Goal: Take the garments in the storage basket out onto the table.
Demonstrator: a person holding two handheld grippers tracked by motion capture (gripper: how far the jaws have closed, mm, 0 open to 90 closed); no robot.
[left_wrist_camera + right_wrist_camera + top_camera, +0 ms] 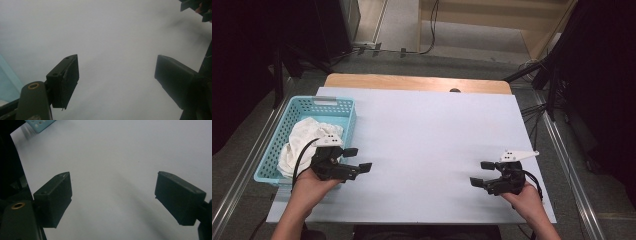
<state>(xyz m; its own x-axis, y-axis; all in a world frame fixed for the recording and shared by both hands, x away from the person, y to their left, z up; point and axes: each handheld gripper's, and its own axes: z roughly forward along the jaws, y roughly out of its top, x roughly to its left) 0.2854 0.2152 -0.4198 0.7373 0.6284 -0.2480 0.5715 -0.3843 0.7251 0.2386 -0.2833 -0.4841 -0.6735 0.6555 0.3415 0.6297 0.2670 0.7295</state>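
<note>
The left gripper (358, 159) is beside the blue basket (343, 106) at the left edge of the white table (427, 135), its jaws apart and holding nothing. In the basket lies a white cloth (304, 137), maybe a towel. The right gripper (482, 173) is well apart, over the bare table, also wide and empty.

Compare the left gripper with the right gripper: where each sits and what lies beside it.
The left gripper hovers at the table's left edge, beside the blue basket holding white cloth; the right gripper sits over bare white tabletop near the right side. Both have open, empty jaws pointing inward toward each other.
</note>
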